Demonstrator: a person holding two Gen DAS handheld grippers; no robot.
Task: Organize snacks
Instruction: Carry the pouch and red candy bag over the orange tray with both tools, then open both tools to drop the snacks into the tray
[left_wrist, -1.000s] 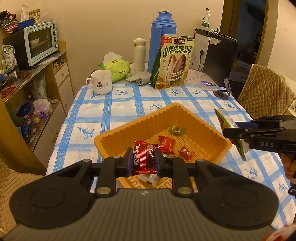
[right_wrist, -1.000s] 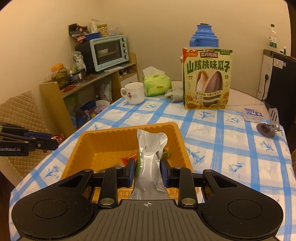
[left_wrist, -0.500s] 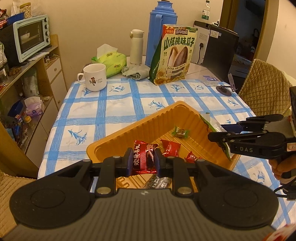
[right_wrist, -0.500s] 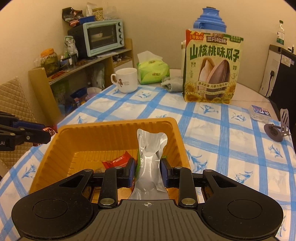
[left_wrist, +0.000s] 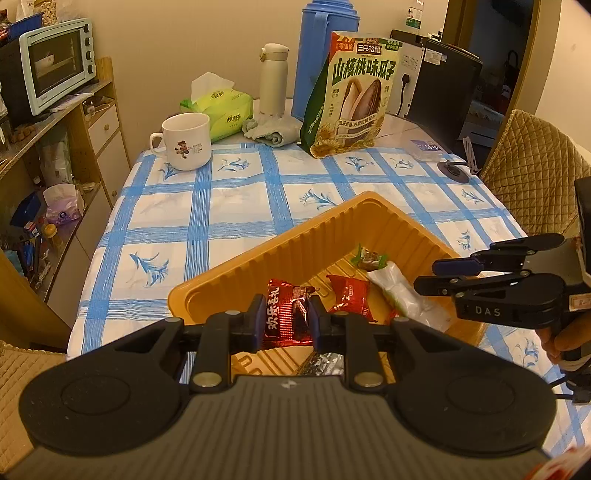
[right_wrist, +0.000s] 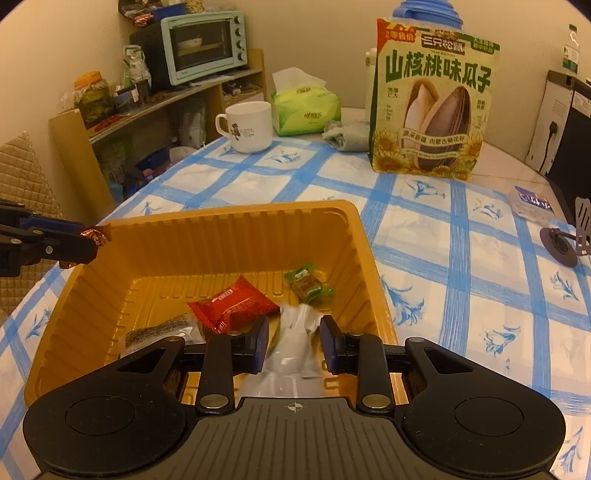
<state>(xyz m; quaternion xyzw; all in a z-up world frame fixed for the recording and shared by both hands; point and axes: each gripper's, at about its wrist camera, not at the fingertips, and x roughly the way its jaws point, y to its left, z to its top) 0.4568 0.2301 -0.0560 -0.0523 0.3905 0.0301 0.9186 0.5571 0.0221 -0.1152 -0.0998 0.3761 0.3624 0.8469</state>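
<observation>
Snacks were mostly sitting in the orange tray (right_wrist: 236, 225) at that point, centre of the right wrist view: a red packet (right_wrist: 232, 304), a green-wrapped candy (right_wrist: 306, 284), a dark speckled sachet (right_wrist: 162, 330) and the silvery pouch (right_wrist: 295, 332) lying low between the right gripper's (right_wrist: 291, 341) parted fingers, not pinched by them. So we'd call that one released. Our left gripper (left_wrist: 284, 321) was clenched on a dark red candy wrapper (left_wrist: 284, 314), bottom centre of its own view, hovering just over the tray's near corner.

What worried us: the left one looked close to the rim, so letting go there could've dropped the wrapper onto the blue-checked tablecloth (left_wrist: 229, 206) instead of inside. The two grippers were also pretty near each other over the same tray, so a careless swing could've knocked them together or nudged the light tray sideways. And the pouch looked slippery and was leaning on the tray wall, so dragging the right fingers back could've snagged it out again.
</observation>
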